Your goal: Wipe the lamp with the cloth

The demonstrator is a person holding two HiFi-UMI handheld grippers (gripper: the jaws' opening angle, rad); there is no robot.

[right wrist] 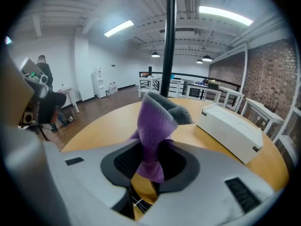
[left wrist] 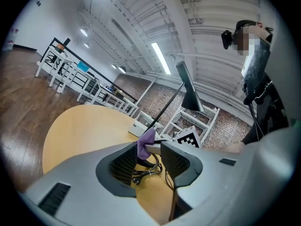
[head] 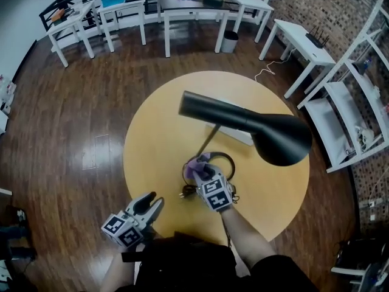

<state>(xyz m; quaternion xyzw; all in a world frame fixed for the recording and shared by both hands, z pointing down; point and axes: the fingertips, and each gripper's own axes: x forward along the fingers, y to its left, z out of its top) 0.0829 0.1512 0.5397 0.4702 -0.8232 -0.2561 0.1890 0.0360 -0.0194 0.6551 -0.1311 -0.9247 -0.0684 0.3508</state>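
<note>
- Cloth, purple, stands pinched upright in my right tongs, which are clamped on it low over the surface.
- The lamp pole rises straight ahead of the cloth and close. The long black lamp shade lies crosswise overhead, to the right.
- My left tongs stand apart and empty at the near edge, farther from the lamp.
- Cloth and tongs hide the pole's foot, so I cannot tell whether they touch.
</note>
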